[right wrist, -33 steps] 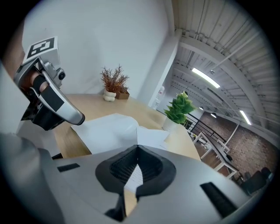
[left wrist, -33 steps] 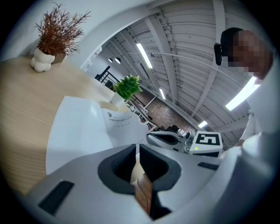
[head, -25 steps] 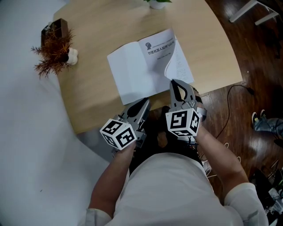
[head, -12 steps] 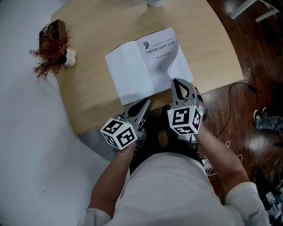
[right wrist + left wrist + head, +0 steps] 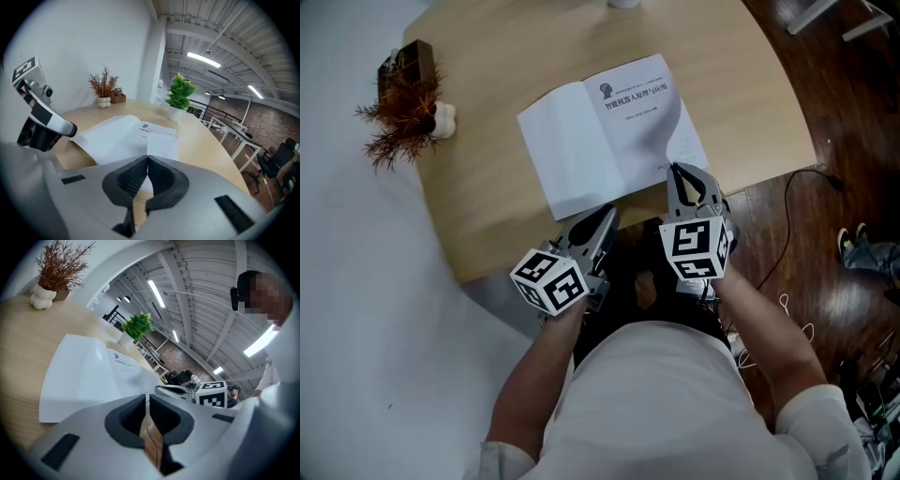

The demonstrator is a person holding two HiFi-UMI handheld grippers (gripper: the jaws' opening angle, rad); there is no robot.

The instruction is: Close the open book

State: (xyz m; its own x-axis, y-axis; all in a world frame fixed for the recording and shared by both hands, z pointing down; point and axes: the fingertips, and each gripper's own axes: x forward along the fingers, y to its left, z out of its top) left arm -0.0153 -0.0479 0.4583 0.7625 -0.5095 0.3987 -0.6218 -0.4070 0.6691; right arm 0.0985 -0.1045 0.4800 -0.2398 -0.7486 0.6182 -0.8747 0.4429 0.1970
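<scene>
Matt white paper book (image 5: 581, 159) on smooth pale wood table (image 5: 506, 56).

the rig and the clothing

the left gripper (image 5: 605, 217) and right gripper (image 5: 677, 169) are pale grey shells with black ribbed pads (image 5: 133, 180). each carries a white cube (image 5: 550, 281) of black square markers, just ahead of the person's cream short-sleeved shirt (image 5: 661, 403).

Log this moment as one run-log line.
task: close book | book open on table | right tool shut on lifted page | left tool barely open, empty
</scene>
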